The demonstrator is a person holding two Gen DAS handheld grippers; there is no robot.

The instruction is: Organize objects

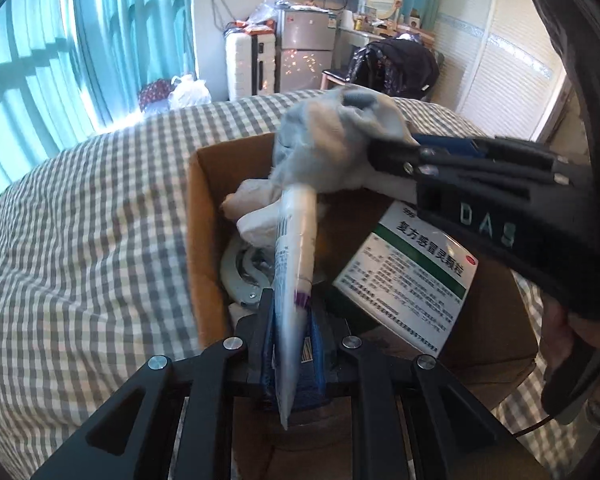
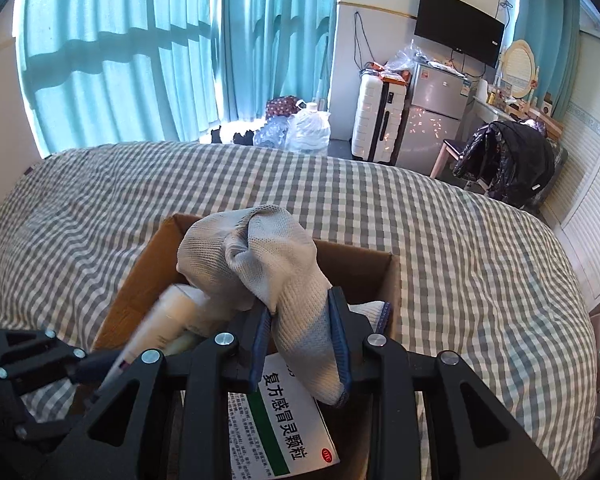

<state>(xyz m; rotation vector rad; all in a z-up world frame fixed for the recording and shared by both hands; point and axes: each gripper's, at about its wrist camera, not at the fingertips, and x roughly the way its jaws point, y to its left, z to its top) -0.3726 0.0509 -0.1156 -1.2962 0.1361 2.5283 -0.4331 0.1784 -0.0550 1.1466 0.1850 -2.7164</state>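
A brown cardboard box (image 1: 204, 248) sits on the checked bed; it also shows in the right wrist view (image 2: 136, 276). My left gripper (image 1: 292, 308) is shut on a white tube (image 1: 296, 248) and holds it over the box. My right gripper (image 2: 302, 312) is shut on a grey knit glove (image 2: 268, 264), also over the box; from the left wrist view it comes in from the right (image 1: 384, 152) with the glove (image 1: 332, 136). Inside the box lie a white and green medicine box (image 1: 416, 276), a white cloth (image 1: 256, 208) and a grey round object (image 1: 244, 272).
The grey checked bedspread (image 2: 440, 240) spreads around the box. Beyond the bed stand teal curtains (image 2: 140, 52), a white suitcase (image 2: 376, 116), a small fridge (image 2: 432, 120), water bottles (image 2: 308, 124) and a chair with a black jacket (image 2: 504, 160).
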